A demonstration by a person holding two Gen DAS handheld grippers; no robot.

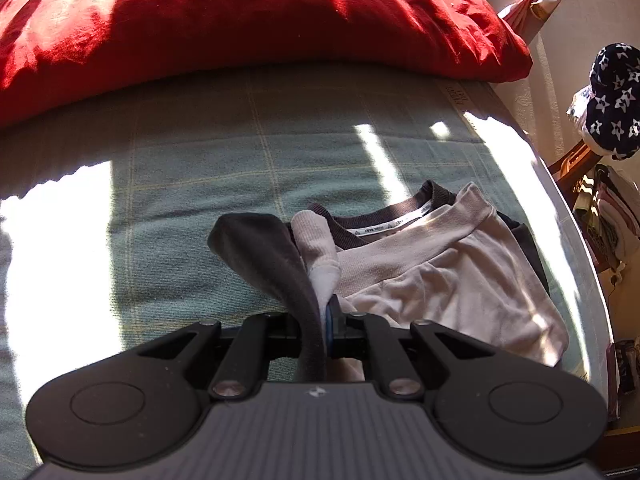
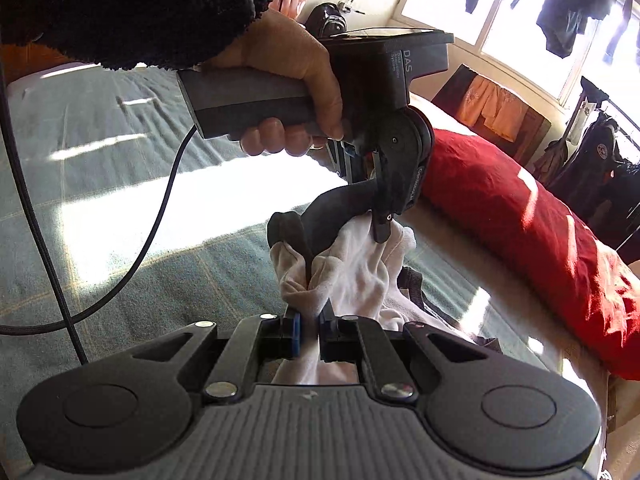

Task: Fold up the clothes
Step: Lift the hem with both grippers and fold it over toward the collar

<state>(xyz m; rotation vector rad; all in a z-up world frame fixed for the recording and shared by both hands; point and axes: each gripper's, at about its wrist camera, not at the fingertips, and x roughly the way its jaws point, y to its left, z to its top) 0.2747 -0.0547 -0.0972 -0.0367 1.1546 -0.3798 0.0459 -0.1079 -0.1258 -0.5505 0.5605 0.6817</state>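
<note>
Two tools are at work over your bed, whose green checked blanket lies in bands of hard sunlight. A red pillow fills the head of the bed, well apart from the clothes. Near the bed's edge sits a small stack: a pale garment folded on top of a dark sweatshirt whose ribbed collar shows behind it.

Your left tool is pressed together, pinching a dark grey sock and a white sock side by side; both hang forward from it, above the blanket and just beside the stack.

Seen from the right wrist, your left hand, in a black fleecy sleeve, grips that tool's handle from above. Your right tool is also pressed together, its blue pads nipping the bunched white sock from below, with the dark sock curling over the top between the two tools.
</note>
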